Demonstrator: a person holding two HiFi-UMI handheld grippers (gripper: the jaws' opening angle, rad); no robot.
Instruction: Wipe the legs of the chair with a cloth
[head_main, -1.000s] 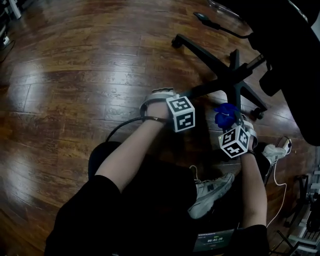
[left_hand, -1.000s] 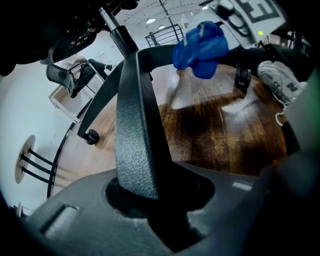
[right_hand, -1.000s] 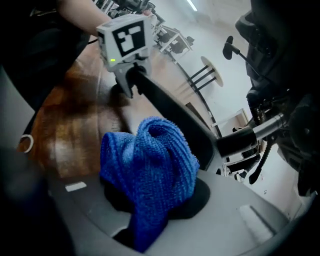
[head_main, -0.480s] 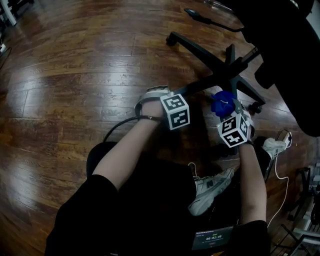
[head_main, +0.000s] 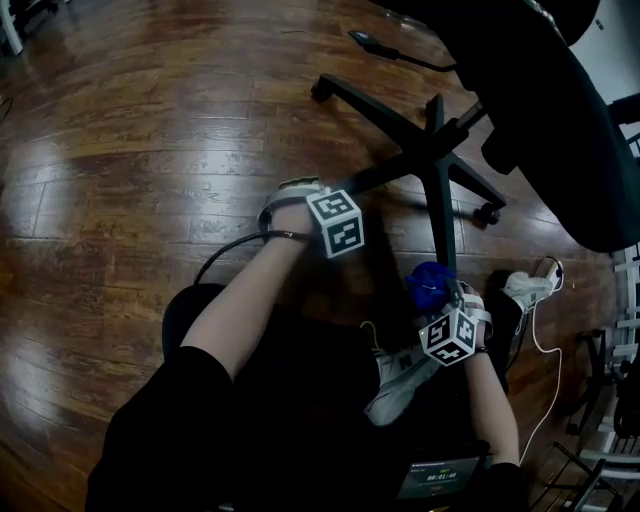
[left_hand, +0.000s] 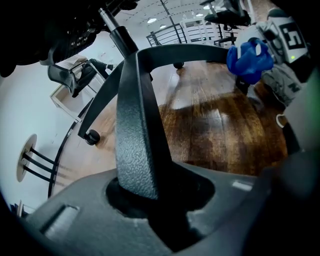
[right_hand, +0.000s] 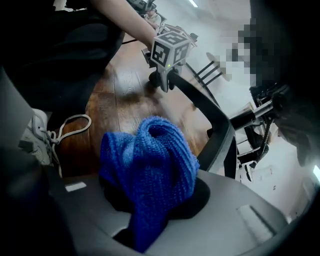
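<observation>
Black office chair base (head_main: 435, 155) stands on a wooden floor (head_main: 150, 150). The seat (head_main: 540, 110) is cut off at the head view's top right.

Left hand-held gripper (left_hand: 155, 192): jaws narrow and clamped on a textured chair leg (left_hand: 137, 125). That leg's outer end and caster are hidden under the gripper and its marker cube (head_main: 335, 222).

Right hand-held gripper (right_hand: 150, 200): jaws closed on a bunched blue cloth (right_hand: 150, 160), with the pads buried under the fabric. The cloth sits at the near end of a second leg (head_main: 447, 225), well apart from the left gripper. Whether cloth and leg touch cannot be made out, because the leg's tip is lost behind the cloth.

A sneaker (head_main: 405, 385) lies partly under the right forearm.
</observation>
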